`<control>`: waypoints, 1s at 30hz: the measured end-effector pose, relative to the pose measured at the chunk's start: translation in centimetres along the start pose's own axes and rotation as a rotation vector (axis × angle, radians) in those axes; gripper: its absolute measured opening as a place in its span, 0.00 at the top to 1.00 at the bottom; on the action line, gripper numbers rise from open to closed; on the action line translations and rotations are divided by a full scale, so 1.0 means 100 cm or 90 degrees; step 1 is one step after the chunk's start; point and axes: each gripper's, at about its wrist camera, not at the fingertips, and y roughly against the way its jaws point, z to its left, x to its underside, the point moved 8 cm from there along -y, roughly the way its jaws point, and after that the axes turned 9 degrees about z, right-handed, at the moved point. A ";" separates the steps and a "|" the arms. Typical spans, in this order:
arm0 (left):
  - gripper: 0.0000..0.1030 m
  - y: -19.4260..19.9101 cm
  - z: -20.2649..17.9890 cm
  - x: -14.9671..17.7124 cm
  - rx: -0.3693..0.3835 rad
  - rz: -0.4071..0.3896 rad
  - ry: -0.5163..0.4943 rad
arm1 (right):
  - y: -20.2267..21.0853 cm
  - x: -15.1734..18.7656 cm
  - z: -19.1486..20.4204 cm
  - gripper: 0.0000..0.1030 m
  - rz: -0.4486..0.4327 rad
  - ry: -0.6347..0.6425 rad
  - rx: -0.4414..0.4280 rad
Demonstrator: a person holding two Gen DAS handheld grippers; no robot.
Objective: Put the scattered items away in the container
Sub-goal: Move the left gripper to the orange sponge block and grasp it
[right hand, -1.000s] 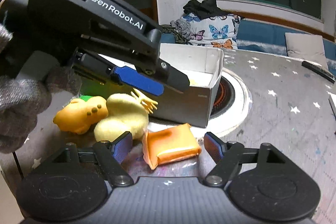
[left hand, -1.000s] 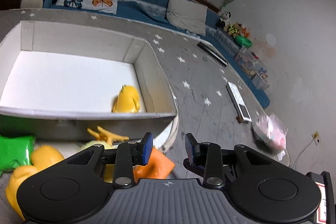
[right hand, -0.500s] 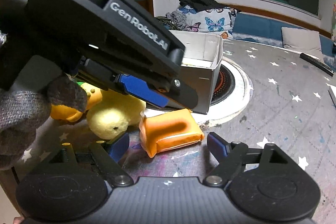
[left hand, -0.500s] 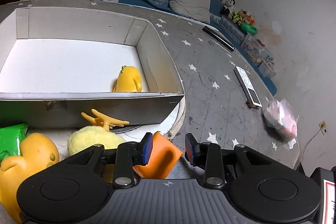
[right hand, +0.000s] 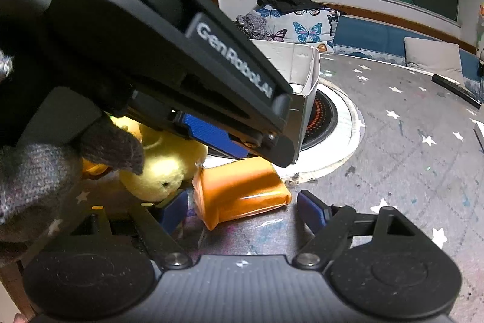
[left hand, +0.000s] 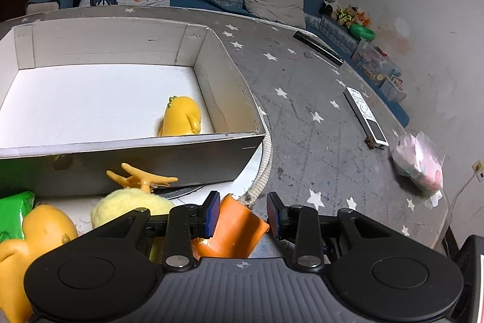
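Both grippers hang spread over one orange packet (right hand: pixel 242 189) — left gripper (left hand: pixel 243 212) above, right gripper (right hand: pixel 242 211) around it — so their fingers could collide.

My left gripper (left hand: pixel 243 211) and right gripper (right hand: pixel 240 209) are matte black with blue pads (left hand: pixel 213 212), silver screws and ribbed housings. White "GenRobot.AI" lettering marks one arm; my hand (right hand: pixel 36 180) wears a grey knit glove.

Your left hand-held gripper (right hand: pixel 211 138) blocks most of the white cardboard box (right hand: pixel 311 71) in the right wrist view. Your green crinkly packet (left hand: pixel 13 214) is cut off by the frame's left edge, and the yellow plush ball (left hand: pixel 130 206) sits partly behind your gripper body.
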 end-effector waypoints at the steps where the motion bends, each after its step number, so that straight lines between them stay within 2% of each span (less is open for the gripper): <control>1: 0.64 0.000 0.000 0.000 0.001 0.001 0.001 | 0.000 0.000 0.000 0.23 -0.001 0.000 0.000; 6: 0.64 -0.003 0.000 0.001 0.006 0.010 0.013 | 0.000 0.000 -0.001 0.33 -0.003 0.001 0.002; 11: 0.64 -0.003 0.002 0.002 0.015 0.011 0.034 | 0.002 0.002 0.002 0.36 -0.006 0.012 0.009; 21: 0.64 -0.004 0.001 0.007 0.026 0.019 0.062 | 0.008 0.009 0.005 0.38 -0.011 0.019 0.018; 30: 0.66 -0.007 -0.004 0.011 0.006 0.037 0.050 | 0.014 0.013 0.006 0.38 -0.015 0.010 0.015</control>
